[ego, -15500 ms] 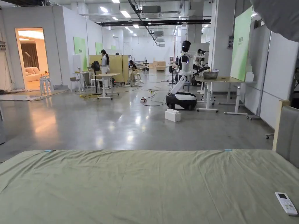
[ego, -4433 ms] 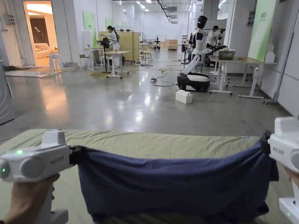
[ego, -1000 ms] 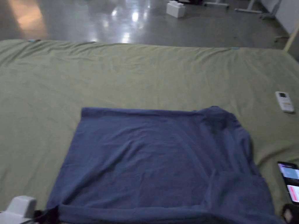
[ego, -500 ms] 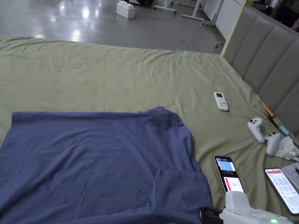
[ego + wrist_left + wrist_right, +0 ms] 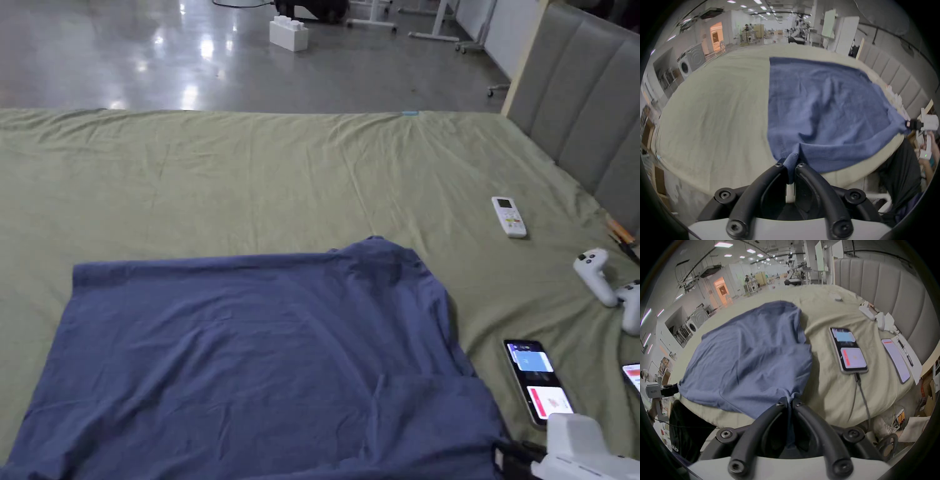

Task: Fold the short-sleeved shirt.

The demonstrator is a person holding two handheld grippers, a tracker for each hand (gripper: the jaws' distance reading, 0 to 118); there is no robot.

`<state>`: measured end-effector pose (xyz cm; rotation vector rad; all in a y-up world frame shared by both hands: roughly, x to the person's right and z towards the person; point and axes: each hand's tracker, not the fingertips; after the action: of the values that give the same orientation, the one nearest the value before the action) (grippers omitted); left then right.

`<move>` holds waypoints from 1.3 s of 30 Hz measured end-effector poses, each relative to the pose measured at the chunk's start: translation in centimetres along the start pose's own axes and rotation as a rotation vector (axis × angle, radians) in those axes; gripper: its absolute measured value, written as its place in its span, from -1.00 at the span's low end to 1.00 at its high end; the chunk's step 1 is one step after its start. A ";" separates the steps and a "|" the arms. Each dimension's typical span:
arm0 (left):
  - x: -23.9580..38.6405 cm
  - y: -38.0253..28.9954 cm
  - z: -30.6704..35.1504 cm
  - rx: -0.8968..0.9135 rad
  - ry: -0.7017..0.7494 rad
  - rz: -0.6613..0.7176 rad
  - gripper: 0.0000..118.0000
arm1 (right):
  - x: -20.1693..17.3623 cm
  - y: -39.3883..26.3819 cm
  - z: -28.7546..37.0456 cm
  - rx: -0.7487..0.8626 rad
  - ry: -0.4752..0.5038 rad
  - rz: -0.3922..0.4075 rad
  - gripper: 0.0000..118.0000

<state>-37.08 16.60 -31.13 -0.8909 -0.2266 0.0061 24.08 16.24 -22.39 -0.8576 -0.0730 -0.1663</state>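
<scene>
Shirt (image 5: 250, 356) lies spread on the bed (image 5: 250, 175); your left gripper (image 5: 790, 164) and right gripper (image 5: 789, 402) each pinch a near corner.

From my head the light is even and soft, coming from ceiling strips that glare white off the polished grey concrete floor (image 5: 187, 56) at the upper left of the frame. The olive-green wrinkled bedsheet (image 5: 250, 181) shows only faint shadows in its creases. My two gripper views bend hard at the edges, ringed in black, with bright ceiling panels along the top. The navy-blue cotton short-sleeved shirt (image 5: 826, 110) looks slightly smeared there, and the far hall is soft and washed out.
</scene>
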 end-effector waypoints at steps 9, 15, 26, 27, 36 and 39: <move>-1.2 10.3 -5.4 0.063 -0.010 0.032 -0.86 | -0.2 10.0 -6.0 0.042 0.016 -0.068 -0.92; -1.4 15.1 -12.6 0.017 0.013 0.048 -0.86 | -1.1 15.0 -13.4 -0.001 0.007 -0.102 -0.92; -3.6 14.0 -14.7 0.106 0.066 0.110 0.52 | -0.1 15.6 -16.7 -0.018 -0.089 0.030 0.32; -3.6 14.0 -12.8 0.158 0.049 0.109 0.52 | 0.3 15.5 -15.6 0.029 -0.095 0.021 0.30; 4.1 10.7 9.3 0.630 0.089 -0.087 0.52 | -3.9 10.8 3.4 0.498 -0.013 0.053 0.30; 6.7 8.0 14.1 0.714 0.109 -0.144 0.49 | -6.6 8.4 7.9 0.579 -0.021 0.109 0.31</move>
<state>-32.58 33.18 -27.50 -0.1615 -0.1675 -0.0909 19.10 28.39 -24.41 -0.2840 -0.0875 -0.0280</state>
